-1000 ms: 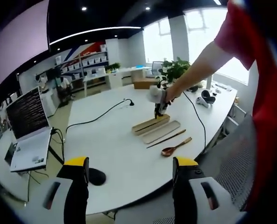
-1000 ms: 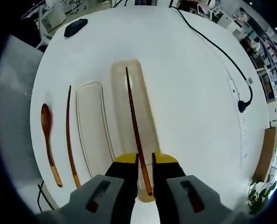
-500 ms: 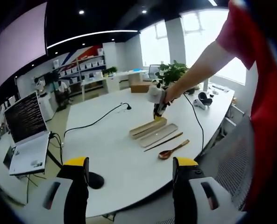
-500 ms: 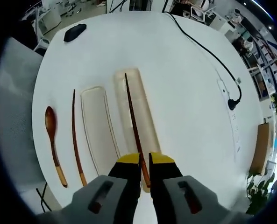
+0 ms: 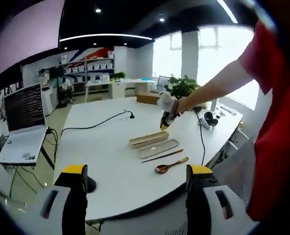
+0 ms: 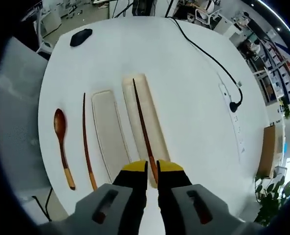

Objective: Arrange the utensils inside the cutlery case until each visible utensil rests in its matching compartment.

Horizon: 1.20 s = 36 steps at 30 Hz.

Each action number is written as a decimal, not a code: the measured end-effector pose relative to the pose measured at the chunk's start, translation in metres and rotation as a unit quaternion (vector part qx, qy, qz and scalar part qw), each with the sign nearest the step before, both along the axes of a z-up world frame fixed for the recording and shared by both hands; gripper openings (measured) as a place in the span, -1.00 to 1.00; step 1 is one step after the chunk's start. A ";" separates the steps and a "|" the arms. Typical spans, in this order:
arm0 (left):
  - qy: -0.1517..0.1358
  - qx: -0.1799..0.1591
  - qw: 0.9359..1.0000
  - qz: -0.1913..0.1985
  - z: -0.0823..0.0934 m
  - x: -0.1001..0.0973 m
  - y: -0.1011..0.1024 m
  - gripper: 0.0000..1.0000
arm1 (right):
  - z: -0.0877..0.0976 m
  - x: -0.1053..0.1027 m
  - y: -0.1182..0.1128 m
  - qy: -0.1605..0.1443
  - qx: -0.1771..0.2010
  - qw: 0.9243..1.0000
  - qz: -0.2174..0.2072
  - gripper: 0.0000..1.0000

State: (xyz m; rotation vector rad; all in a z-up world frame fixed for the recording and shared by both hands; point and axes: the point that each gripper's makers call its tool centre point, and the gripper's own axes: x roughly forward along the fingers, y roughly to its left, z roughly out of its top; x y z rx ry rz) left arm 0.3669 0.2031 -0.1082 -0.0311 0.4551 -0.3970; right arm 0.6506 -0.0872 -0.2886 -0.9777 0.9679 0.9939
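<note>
1. A dark wooden chopstick [image 6: 142,126] is gripped near its end by the right gripper [image 6: 151,172], whose jaws are drawn almost together on it; the stick runs lengthwise over the cutlery case base [image 6: 145,122], a long pale tray.
2. Whether the far tip of the stick touches the tray floor cannot be told.
3. Just beside the base, parallel to it, the flat case lid [image 6: 108,132] is laid on the white table [image 6: 193,107].
4. Beyond the lid, a second chopstick [image 6: 87,142] is seen lying on the table, and next to it a wooden spoon [image 6: 63,139] with a paler handle end.
5. A black cable [image 6: 203,54] is run across the table to a socket strip, and a small black object [image 6: 81,37] is set near the far edge.
6. In the left gripper view, the left gripper [image 5: 135,183] is held wide open with nothing between its jaws, well apart from the case.
7. There the person's bare arm [image 5: 218,83] is stretched out over the table.
</note>
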 end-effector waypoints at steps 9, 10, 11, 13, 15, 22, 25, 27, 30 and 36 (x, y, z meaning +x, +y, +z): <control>-0.011 0.000 1.000 0.009 0.009 -0.005 0.011 0.67 | 0.032 -0.027 0.017 -0.023 0.057 0.998 -0.009 -0.77; -0.013 0.007 1.000 0.007 0.010 -0.006 0.011 0.67 | 0.035 -0.030 0.018 -0.027 0.059 0.998 -0.007 -0.76; -0.014 0.014 1.000 0.003 0.010 -0.006 0.010 0.67 | 0.038 -0.032 0.018 -0.030 0.058 0.998 -0.005 -0.75; -0.016 0.023 1.000 -0.002 0.011 -0.006 0.007 0.67 | 0.043 -0.037 0.019 -0.035 0.057 0.998 -0.005 -0.72; -0.016 0.024 1.000 -0.005 0.011 -0.006 0.005 0.67 | 0.048 -0.042 0.018 -0.041 0.056 0.998 -0.001 -0.70; -0.019 0.033 0.999 -0.013 0.009 -0.008 0.002 0.62 | 0.054 -0.050 0.016 -0.048 0.064 0.997 0.001 -0.75; -0.019 0.032 0.999 -0.008 0.009 -0.008 0.005 0.62 | 0.055 -0.057 0.014 -0.051 0.067 0.996 0.002 -0.75; -0.021 0.029 0.999 -0.005 0.010 -0.009 0.006 0.62 | 0.054 -0.063 0.015 -0.048 0.078 0.996 -0.002 -0.75; -0.021 0.028 0.999 -0.003 0.011 -0.010 0.007 0.62 | 0.051 -0.071 0.016 -0.045 0.091 0.995 -0.009 -0.75; -0.016 0.038 0.999 -0.010 0.009 -0.013 0.004 0.61 | 0.052 -0.079 0.015 -0.046 0.092 0.995 -0.011 -0.78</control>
